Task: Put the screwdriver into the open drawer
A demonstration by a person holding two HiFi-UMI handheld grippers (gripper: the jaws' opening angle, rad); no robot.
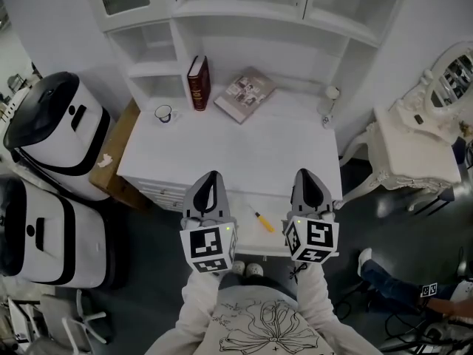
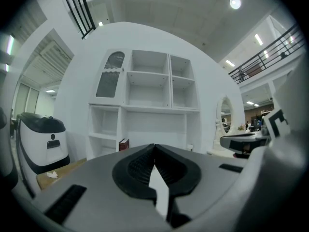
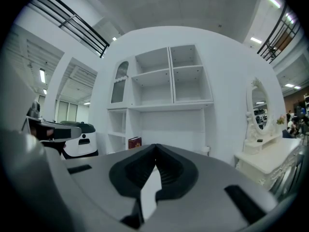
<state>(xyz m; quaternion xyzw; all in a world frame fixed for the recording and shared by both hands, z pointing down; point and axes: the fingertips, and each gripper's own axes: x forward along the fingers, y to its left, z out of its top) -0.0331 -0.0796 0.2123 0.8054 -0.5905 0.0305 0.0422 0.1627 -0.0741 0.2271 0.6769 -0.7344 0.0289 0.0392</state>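
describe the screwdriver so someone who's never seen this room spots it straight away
Find the white desk with the shelf unit on top; its front drawer stands pulled open. In it lies the screwdriver, a slim tool whose yellow handle is the only colour on the white drawer floor.

No readable words or numbers in any of my views.

- Left marker cube (image 1: 208, 248) on my left gripper (image 1: 213, 176): black-and-white square code, no letters or digits.
- Right marker cube (image 1: 314, 239) on my right gripper (image 1: 308, 174): same kind of code, different squares.
- Red book (image 1: 198, 82), upright at the back edge of the desk (image 1: 244, 154): gold print on the spine, too small to read.
- Flat book (image 1: 244, 95) beside it, near the back edge: picture cover, title illegible.
- Small code tag (image 1: 429, 290) off the desk's front right corner: pattern only.
- White machines (image 1: 63, 124) off the desk's left edge: no legible label.
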